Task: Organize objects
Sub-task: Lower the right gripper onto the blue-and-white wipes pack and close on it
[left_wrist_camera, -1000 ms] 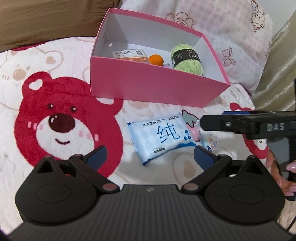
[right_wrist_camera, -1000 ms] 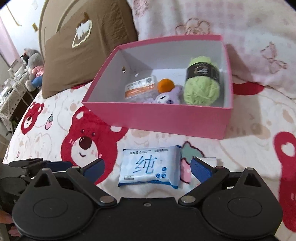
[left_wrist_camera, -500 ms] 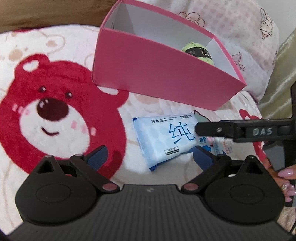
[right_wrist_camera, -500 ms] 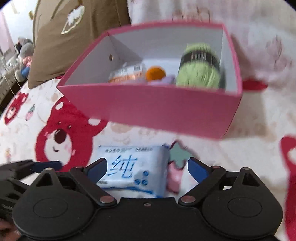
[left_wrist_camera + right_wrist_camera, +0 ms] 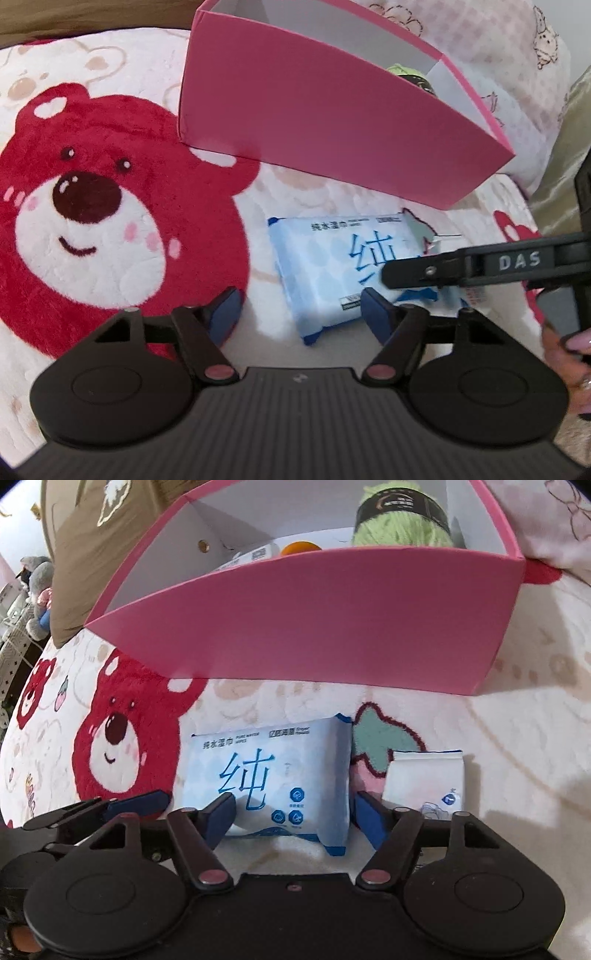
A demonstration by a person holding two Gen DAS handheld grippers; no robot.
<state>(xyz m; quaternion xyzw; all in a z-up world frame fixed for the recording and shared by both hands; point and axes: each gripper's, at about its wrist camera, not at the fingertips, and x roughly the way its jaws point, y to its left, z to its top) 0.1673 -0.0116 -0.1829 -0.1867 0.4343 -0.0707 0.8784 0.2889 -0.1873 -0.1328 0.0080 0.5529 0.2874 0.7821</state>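
Right gripper (image 5: 291, 814): jaws spread wide, low over the blanket (image 5: 517, 757), straddling the wipes pack (image 5: 273, 775). Its left pad (image 5: 219, 818) overlaps the pack's near left edge, and its right pad (image 5: 369, 821) sits just beside the pack's right edge; no squeeze on the pack is visible.

Left gripper (image 5: 299, 314): jaws likewise spread, holding nothing. Its right pad (image 5: 378, 314) lies just over the pack's (image 5: 325, 269) near corner; its left pad (image 5: 225, 314) stands over bare blanket (image 5: 258, 240). In the left wrist view, a finger of the right gripper (image 5: 480, 267), marked "DAS", crosses the pack's right end.

Wipes pack: flat on the blanket, in front of the pink box (image 5: 314, 627) but apart from it, printed face up. A smaller white packet (image 5: 424, 779) lies just to its right, with a strawberry print between them.

Box contents visible over the near wall: 1 green yarn ball (image 5: 402, 520) at right, 1 orange ball (image 5: 299, 548) at centre, and 1 labelled packet (image 5: 255, 555) beside it. The red bear print (image 5: 96, 214) lies to the left of the pack.
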